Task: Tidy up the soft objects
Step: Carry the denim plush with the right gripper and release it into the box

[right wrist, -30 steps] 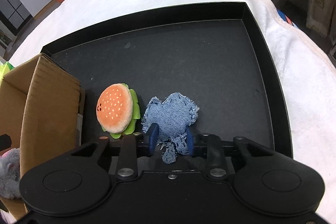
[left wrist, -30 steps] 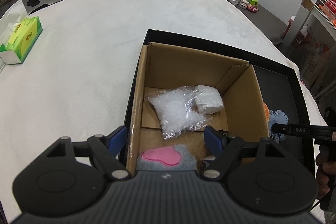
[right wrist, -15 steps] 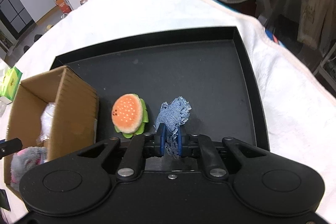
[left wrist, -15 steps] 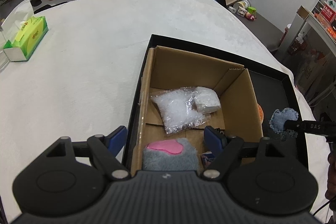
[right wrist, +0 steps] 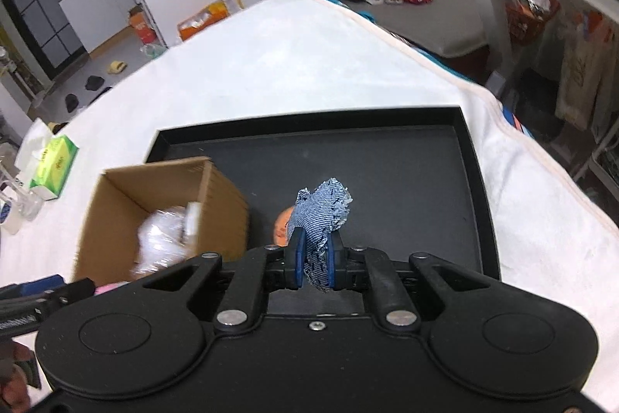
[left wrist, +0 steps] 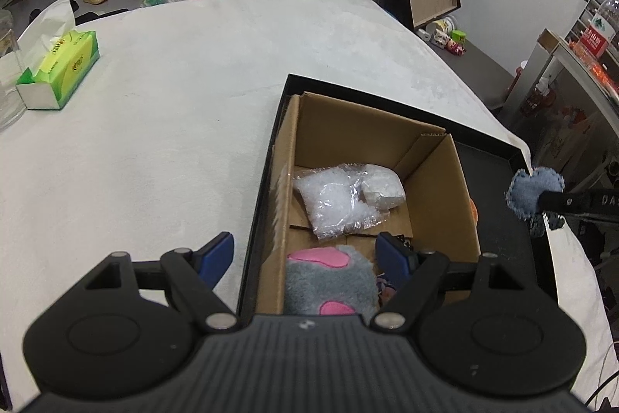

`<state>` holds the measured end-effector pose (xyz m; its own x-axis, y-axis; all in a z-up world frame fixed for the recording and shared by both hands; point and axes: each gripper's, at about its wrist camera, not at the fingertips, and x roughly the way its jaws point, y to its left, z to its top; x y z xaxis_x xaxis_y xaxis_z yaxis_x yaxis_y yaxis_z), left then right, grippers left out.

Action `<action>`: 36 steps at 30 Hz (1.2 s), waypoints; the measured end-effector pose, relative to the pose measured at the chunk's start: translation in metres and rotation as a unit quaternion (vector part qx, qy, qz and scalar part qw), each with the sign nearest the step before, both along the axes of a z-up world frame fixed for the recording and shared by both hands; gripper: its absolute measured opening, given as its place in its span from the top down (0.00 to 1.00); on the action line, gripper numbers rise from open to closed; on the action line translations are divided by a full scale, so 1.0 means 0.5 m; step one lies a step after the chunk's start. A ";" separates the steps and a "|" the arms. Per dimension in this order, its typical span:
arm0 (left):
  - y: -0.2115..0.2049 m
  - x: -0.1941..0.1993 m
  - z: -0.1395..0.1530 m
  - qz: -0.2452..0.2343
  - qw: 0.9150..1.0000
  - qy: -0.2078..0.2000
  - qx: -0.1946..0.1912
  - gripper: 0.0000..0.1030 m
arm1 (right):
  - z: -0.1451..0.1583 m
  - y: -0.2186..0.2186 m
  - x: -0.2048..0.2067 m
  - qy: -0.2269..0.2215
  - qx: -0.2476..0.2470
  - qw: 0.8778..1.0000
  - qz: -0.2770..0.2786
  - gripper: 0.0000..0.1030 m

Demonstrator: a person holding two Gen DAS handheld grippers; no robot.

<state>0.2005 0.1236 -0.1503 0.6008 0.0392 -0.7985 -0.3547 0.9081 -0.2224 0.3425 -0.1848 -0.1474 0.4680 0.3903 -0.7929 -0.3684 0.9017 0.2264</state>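
The right gripper (right wrist: 314, 264) has its fingers pinching the denim heart (right wrist: 321, 215), raised clear above the black tray (right wrist: 425, 180) beside the cardboard box (right wrist: 166, 196). The left gripper (left wrist: 305, 254) hangs over the box's near end, fingers spread and empty. To do this well, carry the heart across over the box wall, high enough to miss the rim, and let go above the plastic bag (left wrist: 336, 196), clear of the grey plush (left wrist: 329, 277).

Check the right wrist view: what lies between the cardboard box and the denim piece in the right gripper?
The orange burger plush, mostly hidden behind the denim piece, sits on the black tray just right of the cardboard box. The right gripper is clamped on the denim.
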 end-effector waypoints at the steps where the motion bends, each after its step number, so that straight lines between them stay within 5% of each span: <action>1: 0.003 -0.003 0.001 0.001 1.000 -0.003 0.000 0.24 | 0.008 0.007 -0.003 -0.004 0.001 1.000 0.004 0.89; 10: 0.020 -0.029 -0.007 -0.003 1.000 -0.017 -0.005 0.38 | 0.050 0.073 -0.022 -0.023 0.010 0.999 0.039 0.89; 15: 0.034 -0.037 -0.023 0.000 1.000 -0.015 -0.022 0.69 | 0.055 0.111 -0.036 -0.024 0.009 0.998 0.058 0.89; 21: 0.048 -0.045 -0.038 -0.001 0.999 -0.019 -0.041 0.86 | 0.061 0.165 -0.049 -0.022 0.008 0.996 0.086 0.89; 33: 0.049 -0.044 -0.041 -0.009 0.998 -0.022 -0.051 0.90 | 0.059 0.260 -0.079 -0.013 0.018 0.991 0.136 0.89; 36: 0.052 -0.046 -0.044 -0.006 0.998 -0.023 -0.054 0.90 | 0.061 0.284 -0.087 -0.013 0.031 0.987 0.155 0.82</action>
<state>0.1777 0.1495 -0.1723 0.6366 -0.0545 -0.7693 -0.3303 0.8821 -0.3358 0.2988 -0.0427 -0.1168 0.3374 0.5651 -0.7528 -0.6310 0.7292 0.2646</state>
